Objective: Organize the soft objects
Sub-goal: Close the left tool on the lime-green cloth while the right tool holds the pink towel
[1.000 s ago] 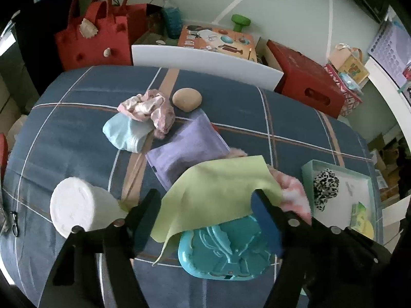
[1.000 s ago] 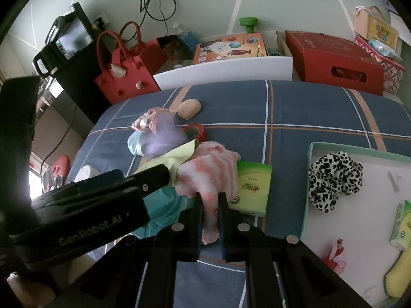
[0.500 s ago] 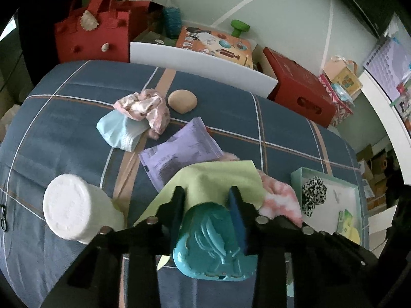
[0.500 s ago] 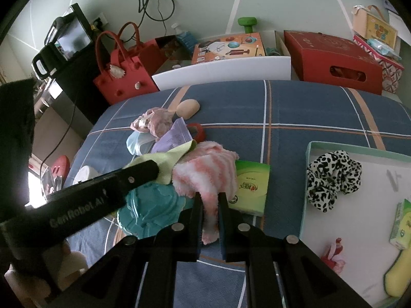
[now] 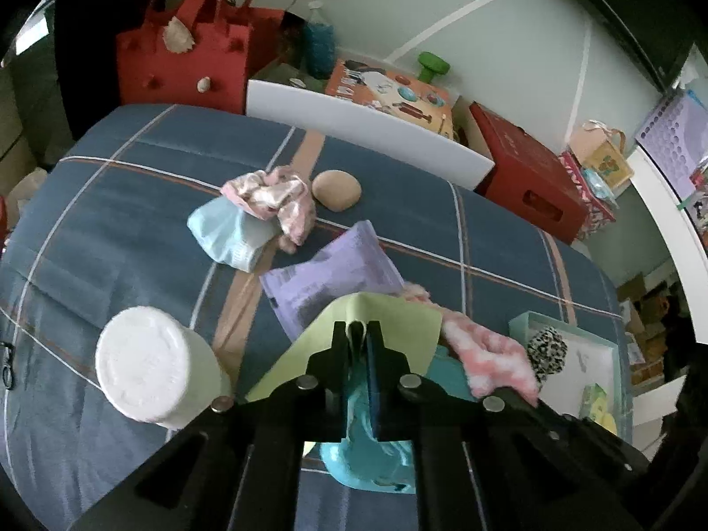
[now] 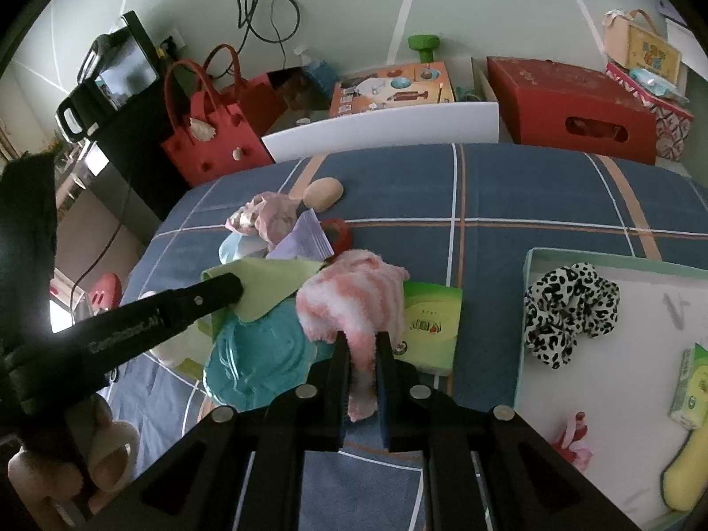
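**Both grippers pinched on soft things**

The green cloth [image 5: 389, 323] is pinched at lower centre of the left view by the left gripper [image 5: 359, 332], whose jaws have just been closing. The pink sock [image 6: 354, 296] is clamped by the right gripper [image 6: 362, 340], low in the right view. A tray [image 6: 529, 309] is seen at right.

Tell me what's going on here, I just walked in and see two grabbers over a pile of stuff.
A person is sorting soft things on a blue plaid cloth with a gripper in each hand. The left gripper has just been closing and now pinches the yellow-green cloth that lies over a teal mould. The right gripper is shut on the pink-and-white fluffy sock. A leopard scrunchie already sits in the white tray on the right.
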`<state>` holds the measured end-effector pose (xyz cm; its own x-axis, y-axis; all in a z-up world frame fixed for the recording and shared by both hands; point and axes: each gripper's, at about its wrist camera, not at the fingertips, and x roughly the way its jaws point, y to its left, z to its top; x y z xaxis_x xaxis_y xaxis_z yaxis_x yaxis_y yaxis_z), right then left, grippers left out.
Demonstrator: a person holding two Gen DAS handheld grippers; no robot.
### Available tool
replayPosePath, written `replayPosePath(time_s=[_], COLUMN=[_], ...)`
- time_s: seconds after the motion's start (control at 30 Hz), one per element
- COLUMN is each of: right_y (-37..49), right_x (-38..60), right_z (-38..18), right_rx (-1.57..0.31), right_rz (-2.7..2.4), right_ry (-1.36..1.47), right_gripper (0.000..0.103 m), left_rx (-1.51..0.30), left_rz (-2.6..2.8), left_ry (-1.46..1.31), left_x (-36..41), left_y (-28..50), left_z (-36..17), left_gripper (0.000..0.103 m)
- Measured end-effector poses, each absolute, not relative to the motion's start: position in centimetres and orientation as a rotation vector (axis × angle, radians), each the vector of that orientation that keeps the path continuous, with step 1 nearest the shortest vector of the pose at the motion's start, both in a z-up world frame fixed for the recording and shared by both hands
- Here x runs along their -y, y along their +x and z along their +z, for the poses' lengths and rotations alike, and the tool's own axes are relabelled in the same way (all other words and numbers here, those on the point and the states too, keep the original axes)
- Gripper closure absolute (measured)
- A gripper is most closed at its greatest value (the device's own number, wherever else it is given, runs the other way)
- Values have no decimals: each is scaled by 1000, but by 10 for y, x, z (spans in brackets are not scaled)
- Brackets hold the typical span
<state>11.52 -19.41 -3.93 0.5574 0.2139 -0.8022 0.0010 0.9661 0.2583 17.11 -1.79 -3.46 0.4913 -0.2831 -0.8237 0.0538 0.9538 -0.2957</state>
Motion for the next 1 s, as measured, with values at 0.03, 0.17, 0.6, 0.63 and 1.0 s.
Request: replayPosePath(time_s=[0.03,0.17,0.6,0.63,1.0], right_y=[115,114,111,111,103], right_x=[194,195,198,198,202], right_z=[-38,-37,-27,-27,-9], right_rx=[-970,-959,-900,-896,-804], right_rz=[128,127,124,125,128], right_ry=[241,243,250,250,245], right_gripper=[95,95,97,97,97], left_rx=[-1038,-1024,-985,-981,-905], left_rz=[-205,-203,-213,-214,-232], left_ry=[-244,-248,-240,-239,-240], left_x=[17,15,18,18,19], left_y=[171,171,173,173,166], left_z=[-35,-33,-27,-26,-4], left_gripper=[97,98,100,100,101])
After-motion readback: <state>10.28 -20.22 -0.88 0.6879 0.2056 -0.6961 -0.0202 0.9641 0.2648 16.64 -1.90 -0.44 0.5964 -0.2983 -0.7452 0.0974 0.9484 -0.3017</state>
